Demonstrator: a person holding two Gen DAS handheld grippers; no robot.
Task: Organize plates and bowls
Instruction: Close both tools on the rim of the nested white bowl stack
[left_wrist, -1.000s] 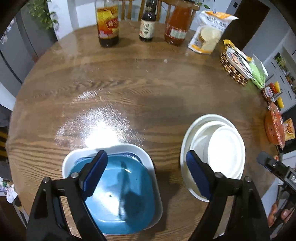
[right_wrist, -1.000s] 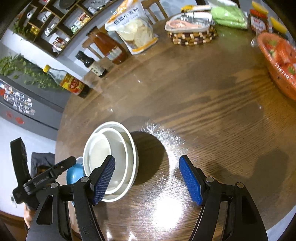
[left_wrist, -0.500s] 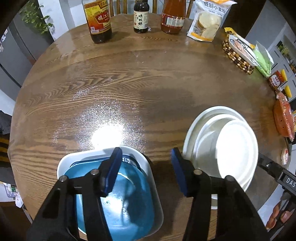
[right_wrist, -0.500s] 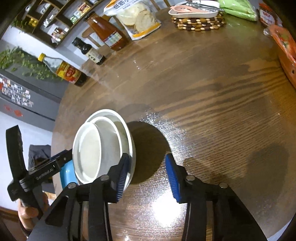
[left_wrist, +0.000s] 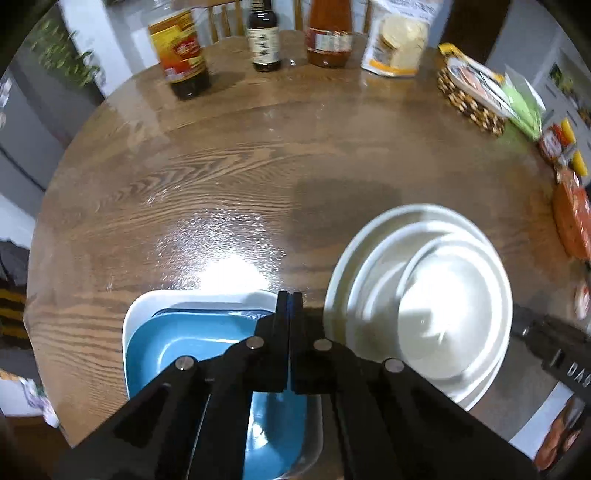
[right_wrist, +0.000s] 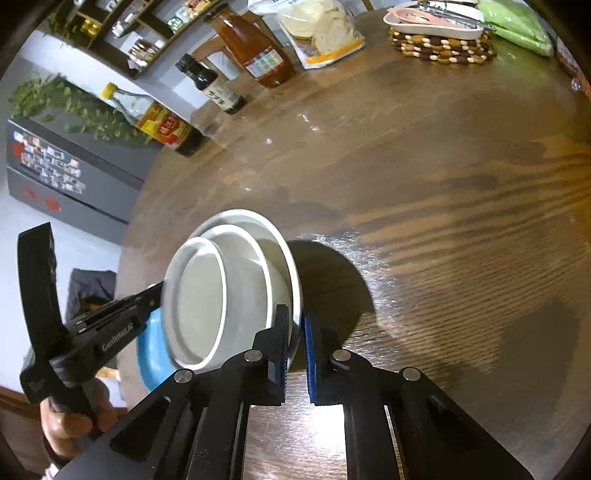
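Three round white bowls (left_wrist: 424, 295) sit nested on the wooden table (left_wrist: 221, 184). Left of them a blue square plate (left_wrist: 177, 354) lies in a white square plate (left_wrist: 129, 321). My left gripper (left_wrist: 290, 299) hangs over the far right corner of the square plates, its jaws closing until the pads meet with nothing visible between them. My right gripper (right_wrist: 295, 325) is closing its jaws on the right rim of the outer white bowl (right_wrist: 291, 273), and the pads press on it. The left gripper (right_wrist: 110, 325) also shows in the right wrist view, held by a hand.
Three sauce bottles (left_wrist: 181, 55) and a snack bag (left_wrist: 399, 40) stand along the far edge. A beaded trivet with a dish (left_wrist: 469, 92), green packets and an orange basket (left_wrist: 572, 221) line the right side. The table edge is close below the plates.
Both grippers went from wide open to closed. The left one drew in over the square plates' corner. The right one moved left onto the white bowl's rim.
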